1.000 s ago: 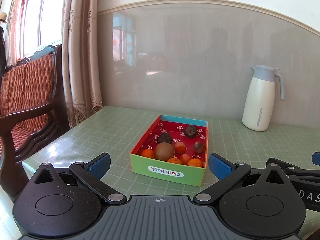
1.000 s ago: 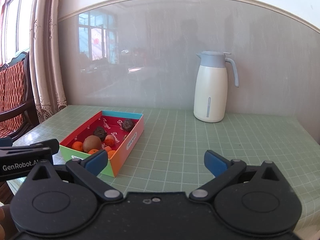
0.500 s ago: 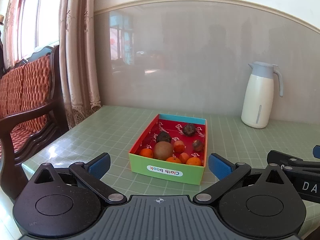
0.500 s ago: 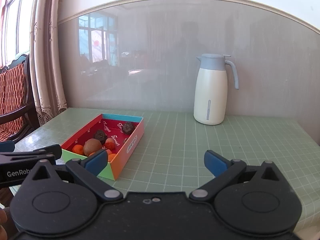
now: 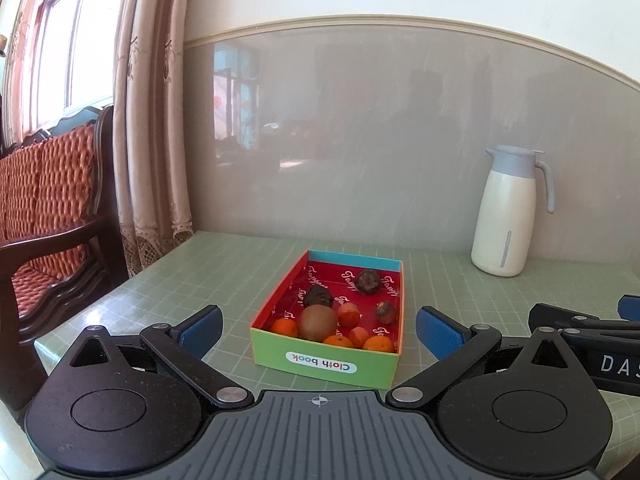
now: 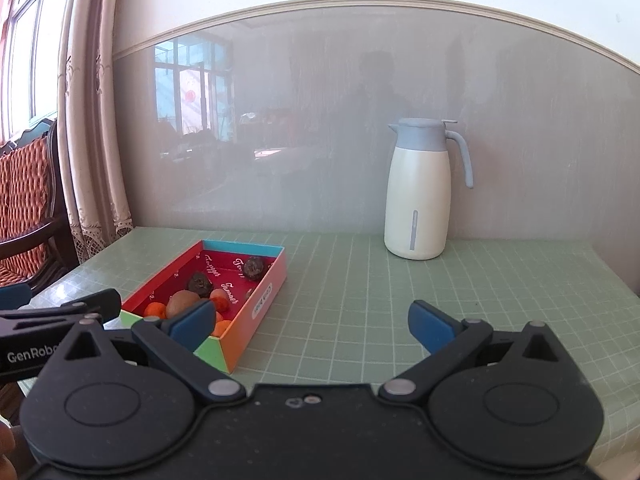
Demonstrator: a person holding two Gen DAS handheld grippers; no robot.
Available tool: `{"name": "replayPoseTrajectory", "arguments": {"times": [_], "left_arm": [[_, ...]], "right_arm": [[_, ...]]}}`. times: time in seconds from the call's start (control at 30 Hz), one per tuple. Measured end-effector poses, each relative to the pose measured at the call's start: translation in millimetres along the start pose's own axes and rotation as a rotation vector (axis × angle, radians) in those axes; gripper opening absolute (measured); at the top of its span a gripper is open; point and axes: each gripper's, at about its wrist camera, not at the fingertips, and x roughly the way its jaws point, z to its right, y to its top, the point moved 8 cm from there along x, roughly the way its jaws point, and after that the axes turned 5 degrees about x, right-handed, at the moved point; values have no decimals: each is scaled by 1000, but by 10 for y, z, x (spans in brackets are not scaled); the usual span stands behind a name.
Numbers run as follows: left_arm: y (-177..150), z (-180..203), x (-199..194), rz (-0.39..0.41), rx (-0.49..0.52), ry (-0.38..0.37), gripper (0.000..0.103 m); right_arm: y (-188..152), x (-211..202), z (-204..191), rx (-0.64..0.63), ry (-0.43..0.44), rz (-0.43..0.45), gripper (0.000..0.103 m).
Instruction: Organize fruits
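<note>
Both the left tongs and the right tongs were spread wide and empty above the green worktop, where the fruit box sat near-left, its right-view contents partly hidden behind a blue fingertip.

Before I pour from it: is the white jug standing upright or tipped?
Upright. The white jug stands on its base on the green table, lid on top.

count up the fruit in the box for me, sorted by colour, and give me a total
In the box:
Orange fruits: 5
Dark brown wrinkled fruits: 3
Large tan-brown fruit: 1
Total: 9
</note>
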Motion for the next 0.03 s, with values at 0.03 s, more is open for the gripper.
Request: {"name": "replayPoseTrajectory", "arguments": {"times": [0.03], "left_arm": [[5,3,5,-4,4,6,103]], "right_arm": [[1,6,0,0,1,-1,103]]}}
